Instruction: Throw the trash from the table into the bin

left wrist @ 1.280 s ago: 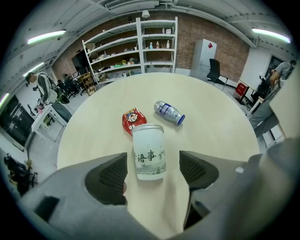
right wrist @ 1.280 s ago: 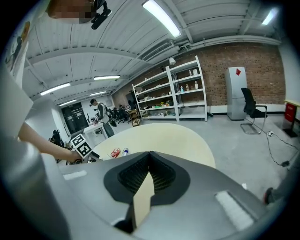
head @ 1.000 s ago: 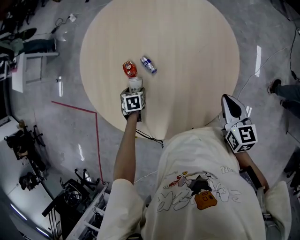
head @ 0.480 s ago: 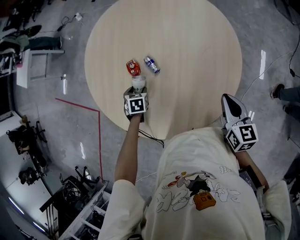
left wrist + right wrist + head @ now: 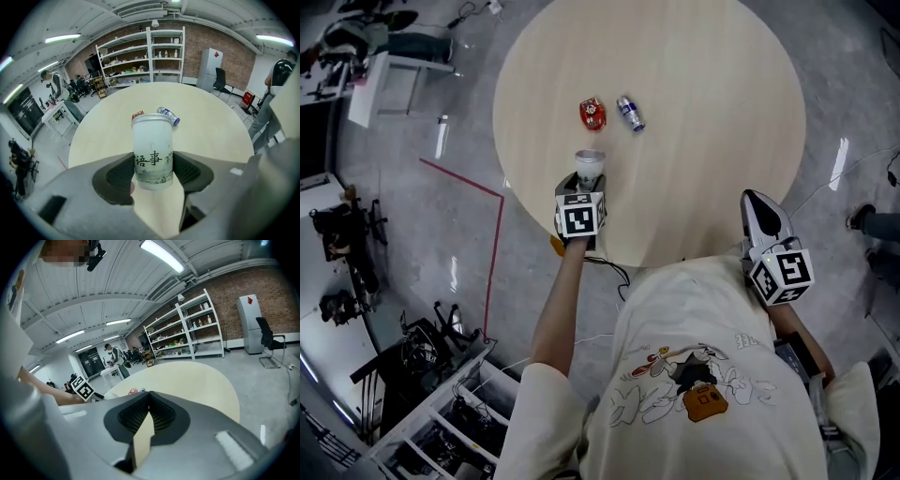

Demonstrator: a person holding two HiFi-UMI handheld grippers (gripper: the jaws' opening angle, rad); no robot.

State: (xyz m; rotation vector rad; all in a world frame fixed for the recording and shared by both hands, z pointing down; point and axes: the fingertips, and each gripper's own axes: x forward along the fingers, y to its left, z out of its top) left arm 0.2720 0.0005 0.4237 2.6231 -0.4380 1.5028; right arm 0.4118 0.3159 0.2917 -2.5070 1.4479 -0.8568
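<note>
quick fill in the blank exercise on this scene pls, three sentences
The left gripper is shut on a white paper ____.
The empty gripper is in the person's ____ hand.
On the round table, a small bottle lies beside a ____ packet.
Missing words: cup; right; red.

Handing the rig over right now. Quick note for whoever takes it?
Left gripper: jaws have just been closing and clamp the white cup, upright, above the table's near edge.
Right gripper: shut, empty, by the table's near right edge.
On the table: red packet and small bottle, side by side.
Done: cup picked up.
Left: bin it, then the other two. No bin in view.
</note>
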